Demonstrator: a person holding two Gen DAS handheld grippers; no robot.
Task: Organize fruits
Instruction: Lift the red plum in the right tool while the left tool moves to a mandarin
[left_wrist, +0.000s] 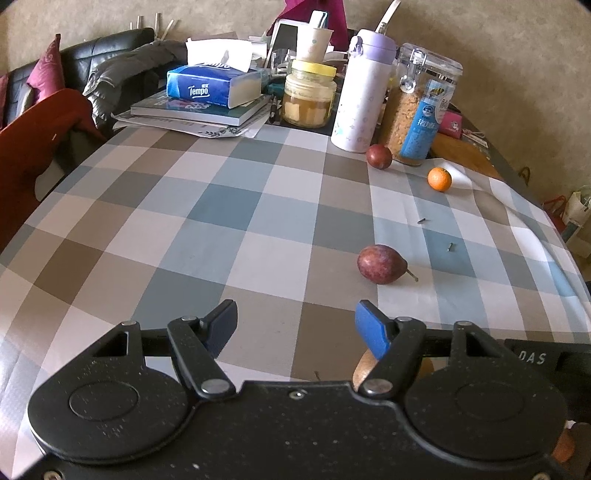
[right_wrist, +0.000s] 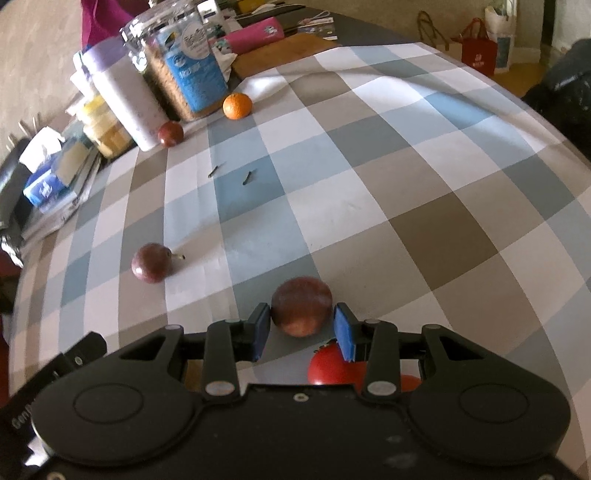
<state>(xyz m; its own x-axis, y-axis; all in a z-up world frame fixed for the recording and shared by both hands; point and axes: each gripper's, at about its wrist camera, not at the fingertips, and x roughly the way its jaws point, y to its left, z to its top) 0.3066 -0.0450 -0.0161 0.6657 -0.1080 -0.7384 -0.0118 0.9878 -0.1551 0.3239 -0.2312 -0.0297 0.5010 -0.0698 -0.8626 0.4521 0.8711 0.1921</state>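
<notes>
My right gripper (right_wrist: 303, 323) is shut on a round red-brown fruit (right_wrist: 302, 306), one blue pad against each side of it, just above the checked tablecloth (right_wrist: 406, 221). Under its right finger lies a red tomato (right_wrist: 327, 367). A dark red pear (right_wrist: 151, 263) lies to the left, with a small dark red fruit (right_wrist: 170, 133) and an orange (right_wrist: 237, 106) farther back. My left gripper (left_wrist: 297, 325) stands open over bare cloth with nothing between its fingers. The pear (left_wrist: 382, 264) lies ahead to its right. A brownish fruit (left_wrist: 362, 373) shows partly behind its right finger.
Clutter lines the far edge: a blue tissue pack (left_wrist: 214, 86) on books, a yellow-lidded jar (left_wrist: 309, 96), a white bottle (left_wrist: 360, 96) and a clear canister (left_wrist: 419, 110). Two small dark bits (right_wrist: 249, 176) lie on the cloth. Bags (right_wrist: 480, 51) stand on the floor past the table's edge.
</notes>
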